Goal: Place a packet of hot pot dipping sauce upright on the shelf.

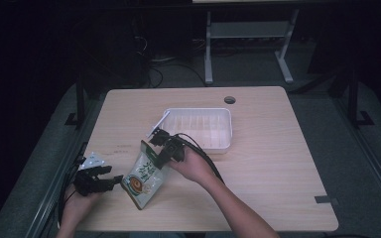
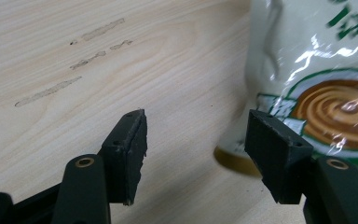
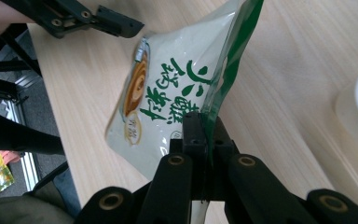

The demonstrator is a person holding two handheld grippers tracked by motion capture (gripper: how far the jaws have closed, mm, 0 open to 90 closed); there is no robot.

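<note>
1. High view: your right gripper [image 1: 164, 148] is pinching the pouch [image 1: 142, 179] by its top edge, its bottom resting on the tabletop [image 1: 268, 163].
2. Left gripper [image 1: 110, 181] is spread wide, just beside it.
3. Tray [image 1: 198, 144] looks empty, so the drop-off's probably still to do.

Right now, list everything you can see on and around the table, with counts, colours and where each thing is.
snack pouch: one, cream with green print and a brown swirl, near the table's front left, its top edge pinched
tray: one, white, ribbed inside, middle of the table
table: one, light wood, with a round hole near its far edge
desk frame: one, grey, on the floor beyond the table
left gripper: one, black, jaws apart beside the pouch's lower end
right gripper: one, black, jaws closed on the pouch's top edge
</note>
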